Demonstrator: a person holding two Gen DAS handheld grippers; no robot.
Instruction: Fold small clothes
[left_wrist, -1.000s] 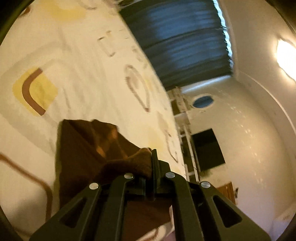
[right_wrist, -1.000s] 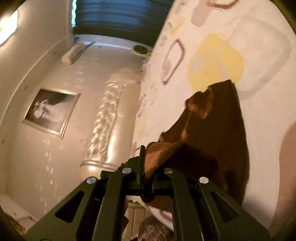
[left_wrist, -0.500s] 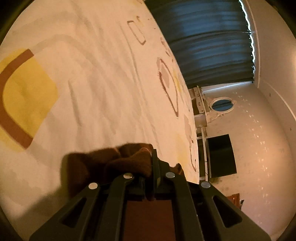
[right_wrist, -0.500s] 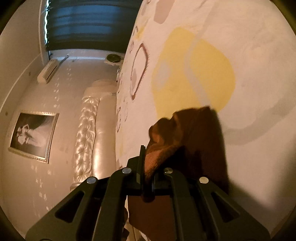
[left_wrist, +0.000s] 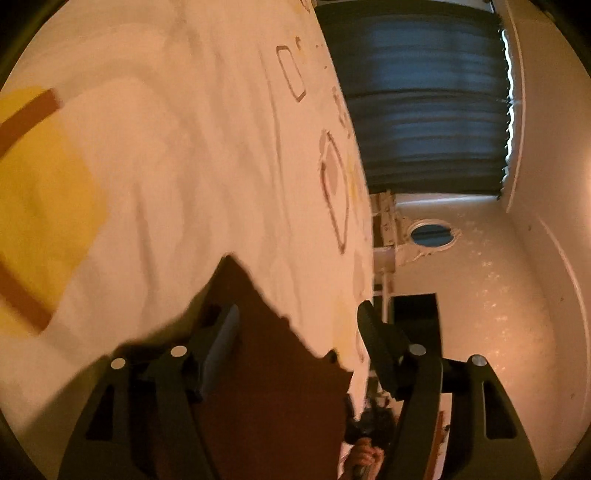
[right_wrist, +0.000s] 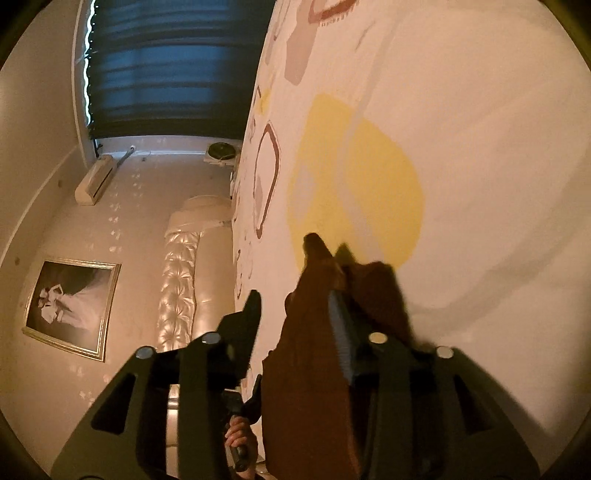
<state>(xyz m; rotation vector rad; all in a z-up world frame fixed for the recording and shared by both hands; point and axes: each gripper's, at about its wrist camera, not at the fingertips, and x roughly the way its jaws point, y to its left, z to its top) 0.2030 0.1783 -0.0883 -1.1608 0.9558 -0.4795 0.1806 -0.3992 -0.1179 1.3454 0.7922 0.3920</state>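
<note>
Both grippers lowered, cloth (left_wrist: 266, 369) now dropped on bed sheet (left_wrist: 184, 166) | left gripper (left_wrist: 295, 332), right gripper (right_wrist: 295, 314): opening, letting go of cloth | one fold apparently laid down, smoothing or further folding possibly left
</note>
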